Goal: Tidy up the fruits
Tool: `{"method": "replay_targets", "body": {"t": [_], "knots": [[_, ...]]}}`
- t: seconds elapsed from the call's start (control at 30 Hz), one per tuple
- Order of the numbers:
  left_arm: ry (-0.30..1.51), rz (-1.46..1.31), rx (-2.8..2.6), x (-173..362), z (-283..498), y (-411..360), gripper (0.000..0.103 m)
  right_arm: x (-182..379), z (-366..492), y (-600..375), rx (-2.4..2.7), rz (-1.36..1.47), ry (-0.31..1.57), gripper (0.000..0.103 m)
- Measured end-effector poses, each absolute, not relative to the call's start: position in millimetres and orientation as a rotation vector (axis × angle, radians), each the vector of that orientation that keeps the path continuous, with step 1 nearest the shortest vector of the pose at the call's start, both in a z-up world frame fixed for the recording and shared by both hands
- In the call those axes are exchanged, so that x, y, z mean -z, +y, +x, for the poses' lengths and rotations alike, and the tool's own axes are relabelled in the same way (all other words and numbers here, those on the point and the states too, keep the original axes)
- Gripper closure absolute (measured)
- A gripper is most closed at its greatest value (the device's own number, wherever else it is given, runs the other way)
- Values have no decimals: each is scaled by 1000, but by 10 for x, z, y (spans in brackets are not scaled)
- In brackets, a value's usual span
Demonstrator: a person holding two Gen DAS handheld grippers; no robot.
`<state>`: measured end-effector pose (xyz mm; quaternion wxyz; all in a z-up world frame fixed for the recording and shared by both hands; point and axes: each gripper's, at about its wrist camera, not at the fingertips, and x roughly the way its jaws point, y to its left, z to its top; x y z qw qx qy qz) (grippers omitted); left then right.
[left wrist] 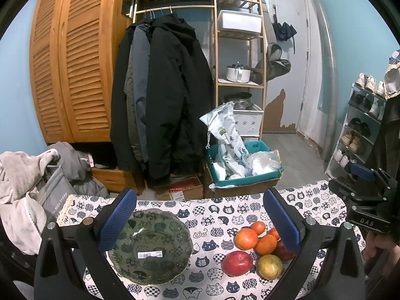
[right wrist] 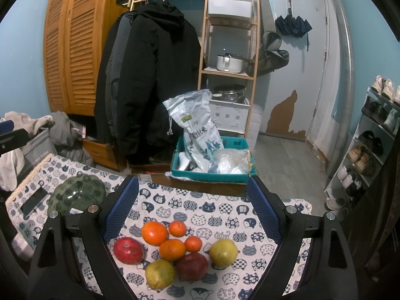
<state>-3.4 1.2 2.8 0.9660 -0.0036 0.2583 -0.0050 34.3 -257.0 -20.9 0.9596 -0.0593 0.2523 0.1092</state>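
Both grippers, left [left wrist: 200,227] and right [right wrist: 192,212], wide apart, empty. 8 fruits [right wrist: 172,250] clustered on tablecloth [right wrist: 225,215], right of empty bowl [left wrist: 150,245]. Firm, round, roll-prone; pinch across the middle.

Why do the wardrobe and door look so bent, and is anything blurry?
Left wrist view: fisheye lens bows the wardrobe and pipe; corners go black. Right wrist view: same bending on the door; fruit pile stays sharp under dim, bluish light.

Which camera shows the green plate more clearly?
The left wrist view: the green plate lies whole between the open fingers, its pattern and label visible. The right wrist view shows it only small at the left edge, partly hidden.
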Motion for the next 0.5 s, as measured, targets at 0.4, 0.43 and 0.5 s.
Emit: {"method": "replay_targets", "body": {"t": [0.4, 0.43, 0.5], "knots": [[525, -7, 10, -36, -35, 7, 1, 200, 345, -2569, -222, -120, 511, 16], [524, -7, 9, -34, -35, 6, 1, 199, 343, -2568, -222, -120, 511, 16], [525, -8, 10, -35, -34, 7, 1, 199, 343, -2569, -221, -121, 511, 16]]}}
